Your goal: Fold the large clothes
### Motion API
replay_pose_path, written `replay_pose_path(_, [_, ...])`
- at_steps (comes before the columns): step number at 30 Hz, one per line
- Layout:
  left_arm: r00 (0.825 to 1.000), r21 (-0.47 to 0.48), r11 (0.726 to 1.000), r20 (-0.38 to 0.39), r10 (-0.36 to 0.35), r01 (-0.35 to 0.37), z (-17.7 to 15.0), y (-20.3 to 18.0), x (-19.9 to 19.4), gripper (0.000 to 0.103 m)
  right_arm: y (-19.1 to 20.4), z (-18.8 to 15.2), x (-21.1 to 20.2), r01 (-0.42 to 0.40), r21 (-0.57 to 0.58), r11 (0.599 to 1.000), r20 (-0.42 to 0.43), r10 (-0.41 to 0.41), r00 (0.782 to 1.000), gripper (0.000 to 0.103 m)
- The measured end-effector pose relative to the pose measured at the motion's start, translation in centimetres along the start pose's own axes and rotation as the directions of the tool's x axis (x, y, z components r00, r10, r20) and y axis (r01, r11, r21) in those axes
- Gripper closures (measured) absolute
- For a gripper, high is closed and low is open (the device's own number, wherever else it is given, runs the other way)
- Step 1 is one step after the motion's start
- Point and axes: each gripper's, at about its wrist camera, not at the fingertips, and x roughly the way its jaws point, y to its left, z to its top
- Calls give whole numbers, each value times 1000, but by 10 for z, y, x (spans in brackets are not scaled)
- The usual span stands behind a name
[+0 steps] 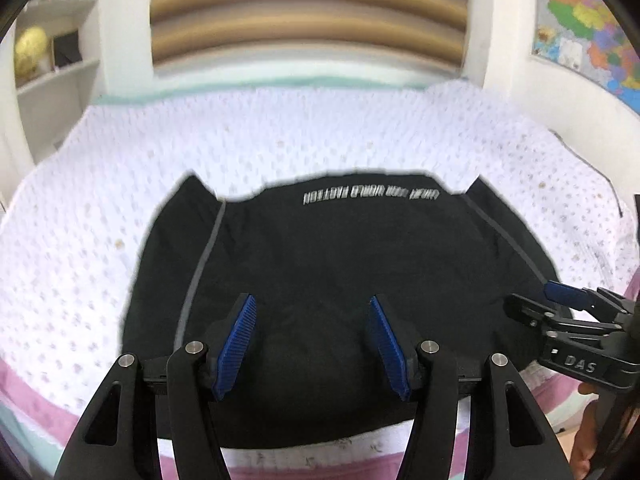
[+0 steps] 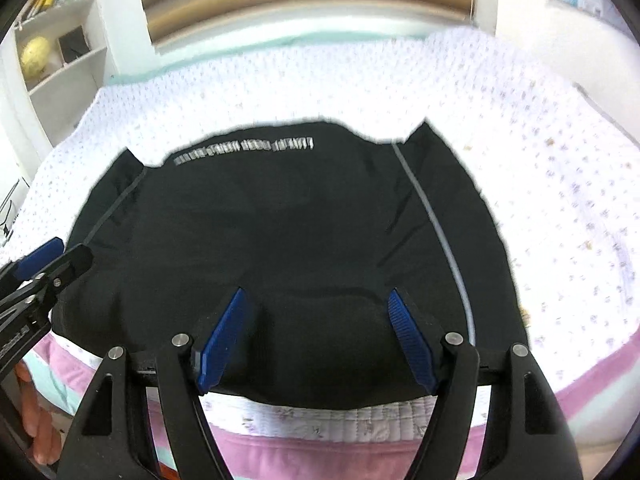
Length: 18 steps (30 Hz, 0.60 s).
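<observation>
Left wrist: smooth black garment (image 1: 340,264) on dotted quilted bedspread (image 1: 100,208).

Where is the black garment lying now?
The black garment lies flat on the white quilt, just ahead of the open left gripper and right gripper.

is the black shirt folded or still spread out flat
Partly folded: the black shirt lies on the bed cover with both side edges turned in, and the near end bunched up.

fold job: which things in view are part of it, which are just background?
In play:
black garment
left hand-held gripper, open
right hand-held gripper, open
quilted bedspread under the garment

Background:
shelf unit
yellow globe
wall map
</observation>
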Motion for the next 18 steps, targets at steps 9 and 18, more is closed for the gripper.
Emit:
replay_pose_path(9, [973,61,992,211,93,-108,13,-24,-79,25,27,13,-61,4,-28,1000,159,1,987,18])
replay_pose_path(18, [965,28,993,241,106,-116,23,-26,-100,25,35,21,-99,33,-37,999,263,-22,964,12])
